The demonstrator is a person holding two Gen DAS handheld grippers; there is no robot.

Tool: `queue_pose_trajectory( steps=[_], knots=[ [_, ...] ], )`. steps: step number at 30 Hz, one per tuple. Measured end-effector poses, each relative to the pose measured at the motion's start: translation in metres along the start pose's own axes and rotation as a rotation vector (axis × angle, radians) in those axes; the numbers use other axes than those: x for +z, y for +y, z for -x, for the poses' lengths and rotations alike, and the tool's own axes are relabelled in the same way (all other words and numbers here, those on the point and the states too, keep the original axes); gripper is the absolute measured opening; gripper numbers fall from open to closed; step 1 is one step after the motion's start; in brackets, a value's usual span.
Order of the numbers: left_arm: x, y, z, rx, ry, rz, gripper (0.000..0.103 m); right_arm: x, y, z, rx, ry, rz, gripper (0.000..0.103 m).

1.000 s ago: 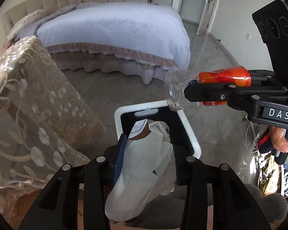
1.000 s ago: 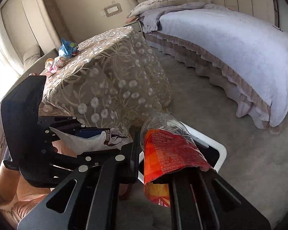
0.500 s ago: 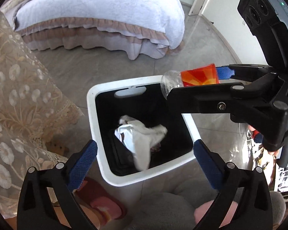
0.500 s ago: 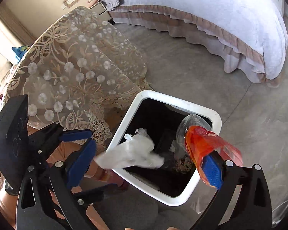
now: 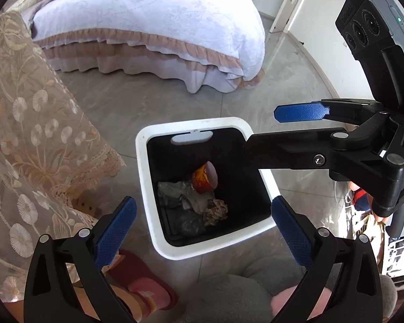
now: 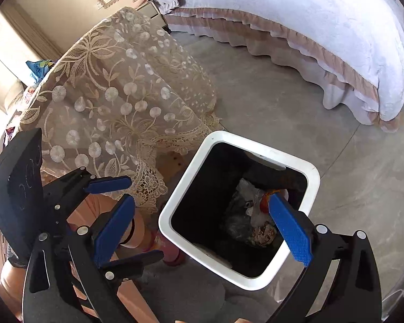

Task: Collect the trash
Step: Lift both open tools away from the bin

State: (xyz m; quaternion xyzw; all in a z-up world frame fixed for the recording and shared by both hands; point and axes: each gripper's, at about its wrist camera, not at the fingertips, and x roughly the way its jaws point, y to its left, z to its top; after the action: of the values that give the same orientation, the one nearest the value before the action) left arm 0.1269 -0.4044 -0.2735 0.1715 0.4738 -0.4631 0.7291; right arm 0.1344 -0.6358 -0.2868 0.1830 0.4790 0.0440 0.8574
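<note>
- At the left edge of the left wrist view hung a lace tablecloth (image 5: pixel 32 140), cut off by the frame so the table under it stayed hidden.
- At lower left a pink slipper (image 5: pixel 145 282) lay on the grey floor (image 5: pixel 137 102), partly covered by the near finger.
- The left gripper (image 5: pixel 202 223) filled the bottom of the frame, its jaws spread wide on either side of the bin and holding nothing.
- In the centre stood the white-rimmed trash bin (image 5: pixel 145 185) with a black inside.
- The plastic bottle (image 5: pixel 203 179) with the orange-red label lay in the bin on the other trash, its long axis tilted, the labelled end up and toward the upper right, the clear end down and to the left; the clear part was hard to tell from the wrapping around it.
- Below it lay a crumpled white bag (image 5: pixel 199 202) and a brownish wad of paper (image 5: pixel 215 211); the darker bits at the bottom could not be made out.
- Across the top stretched the bed (image 5: pixel 153 21) with a white cover.
- From the right edge the right gripper (image 5: pixel 280 129) reached over the bin's upper right corner, jaws apart and empty.
- In the right wrist view the bottle (image 6: pixel 264 200) was mostly hidden behind the blue pad on one of the fingers (image 6: pixel 291 231).
</note>
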Motion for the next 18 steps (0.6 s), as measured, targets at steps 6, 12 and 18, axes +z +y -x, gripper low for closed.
queue_pose_trajectory(
  steps=[6, 12, 18],
  knots=[
    [0.000, -0.003, 0.028, 0.021, -0.064, -0.003, 0.098, 0.006, 0.025, 0.016, -0.004, -0.039, 0.074, 0.099],
    [-0.003, -0.011, 0.089, 0.071, -0.184, -0.023, 0.098, 0.019, 0.070, 0.053, 0.003, -0.173, 0.191, 0.099],
    [-0.012, -0.004, 0.156, 0.193, -0.297, -0.014, 0.098, 0.034, 0.123, 0.084, 0.077, -0.300, 0.284, 0.099]
  ],
)
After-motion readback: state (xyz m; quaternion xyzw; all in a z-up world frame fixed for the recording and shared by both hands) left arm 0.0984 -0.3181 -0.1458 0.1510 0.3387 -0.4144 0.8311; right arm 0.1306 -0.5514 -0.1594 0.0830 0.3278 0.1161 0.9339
